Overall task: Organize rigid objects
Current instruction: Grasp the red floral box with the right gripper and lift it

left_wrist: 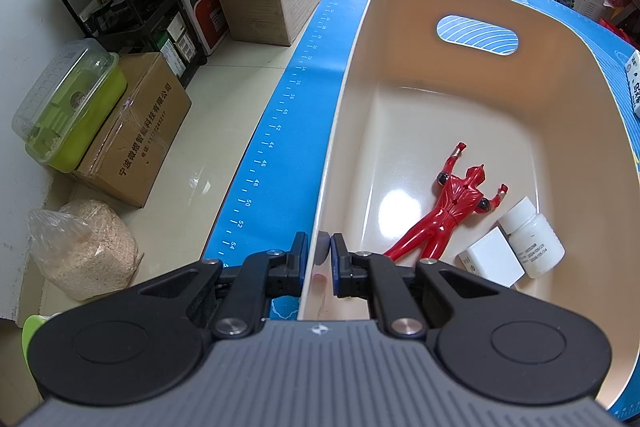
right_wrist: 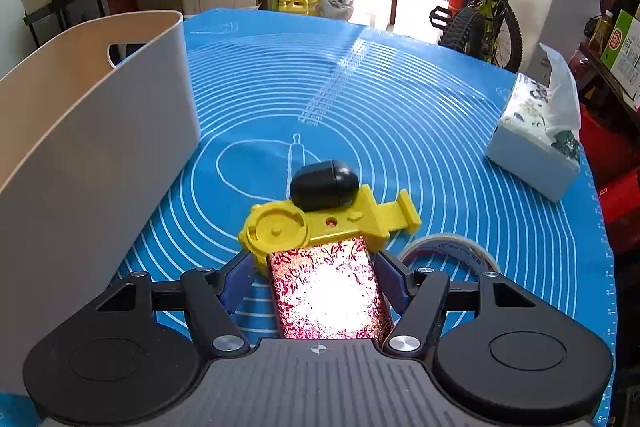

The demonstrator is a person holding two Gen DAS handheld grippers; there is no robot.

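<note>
Beyond the right jaws, yellow plastic toy [right_wrist: 320, 227] and black egg-shaped object [right_wrist: 324, 185] block the path ahead, tape roll [right_wrist: 452, 247] just right, bin wall [right_wrist: 92, 147] close left, tissue box [right_wrist: 536, 151] far right, open blue mat [right_wrist: 400, 99] beyond, bin [left_wrist: 420, 131] floor free ahead of the left jaws.

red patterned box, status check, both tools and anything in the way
Left tool clamped on cream plastic bin rim. Right tool open around red patterned box. Yellow plastic part touching ahead.
</note>
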